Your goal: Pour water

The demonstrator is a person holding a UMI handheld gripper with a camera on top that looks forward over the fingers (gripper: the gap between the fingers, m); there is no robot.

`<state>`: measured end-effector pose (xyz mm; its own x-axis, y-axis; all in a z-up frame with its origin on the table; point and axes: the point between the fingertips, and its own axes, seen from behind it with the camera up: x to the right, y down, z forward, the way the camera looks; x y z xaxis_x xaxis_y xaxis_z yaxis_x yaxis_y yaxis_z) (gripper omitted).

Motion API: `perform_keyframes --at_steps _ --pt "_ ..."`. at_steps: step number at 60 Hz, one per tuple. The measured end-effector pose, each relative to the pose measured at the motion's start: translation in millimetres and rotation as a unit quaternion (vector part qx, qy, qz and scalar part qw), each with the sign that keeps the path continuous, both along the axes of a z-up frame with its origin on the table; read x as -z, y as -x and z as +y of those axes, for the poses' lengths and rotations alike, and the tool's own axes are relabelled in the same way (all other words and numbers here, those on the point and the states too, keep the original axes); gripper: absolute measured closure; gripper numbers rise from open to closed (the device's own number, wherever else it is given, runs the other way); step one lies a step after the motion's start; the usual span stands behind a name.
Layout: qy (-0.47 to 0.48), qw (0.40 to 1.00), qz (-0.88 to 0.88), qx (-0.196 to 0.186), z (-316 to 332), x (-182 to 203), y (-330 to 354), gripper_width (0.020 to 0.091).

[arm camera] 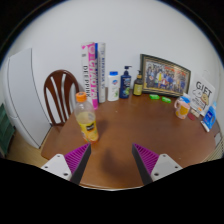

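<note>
Fingers wide apart, that's the tool (112, 160) hovering over the wooden table (130, 135) with nothing between its two pink pads (76, 158). Bare tabletop shows in the gap.

Just ahead of the left finger, and a little off to its side, stands a bottle (85, 120) with an orange cap and yellow liquid inside (it looks more like juice than water, but the label is too small to read). It stands upright on the table, apart from the fingers, untouched.

Behind the bottle sits a wooden chair (60, 88), pushed up to the far-left edge of the table. Along the back wall, tall book-like boxes (91, 73) stand upright, and beside them a white bottle (112, 85) and a darker blue one (125, 83). Next along comes a framed picture (165, 73) leaning at the wall, with a couple of small green things (159, 97) lying on the table in front of it; what they are, I cannot tell.

Over on the right side, well away from the tool, stands a cup (182, 108) holding something orange, and past it a white box with lettering (204, 97) at the table's far right end.
</note>
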<state>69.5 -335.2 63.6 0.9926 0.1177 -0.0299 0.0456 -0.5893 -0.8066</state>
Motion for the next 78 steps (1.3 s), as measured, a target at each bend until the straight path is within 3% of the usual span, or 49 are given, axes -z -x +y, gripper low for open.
perform_keyframes --at_steps 11,22,27,31,33,36,37,42,43,49,55,64,78 --pt "-0.047 0.998 0.021 -0.037 51 14 78 0.0245" --pt "-0.096 0.995 0.024 -0.032 109 28 109 0.0262" --pt "-0.109 0.993 0.032 -0.026 125 34 116 0.0391" --pt "-0.121 0.992 0.027 -0.016 136 39 112 0.0538" --pt "-0.129 0.991 0.019 -0.01 140 40 109 0.0644" --pt "-0.138 0.99 0.023 -0.018 144 38 114 0.0654" --pt "-0.139 0.99 0.023 -0.017 145 38 113 0.0713" --pt "-0.138 0.99 0.029 -0.019 147 38 113 0.0765" --pt "-0.136 0.99 0.029 -0.02 148 39 113 0.0812" --pt "-0.121 0.991 0.047 -0.027 147 36 112 0.0852" --pt "-0.121 0.989 0.08 -0.035 149 7 109 0.0853" --pt "-0.134 0.975 0.174 -0.029 169 -65 84 0.0852" --pt "-0.149 0.914 0.378 -0.001 238 -170 -23 0.0853"
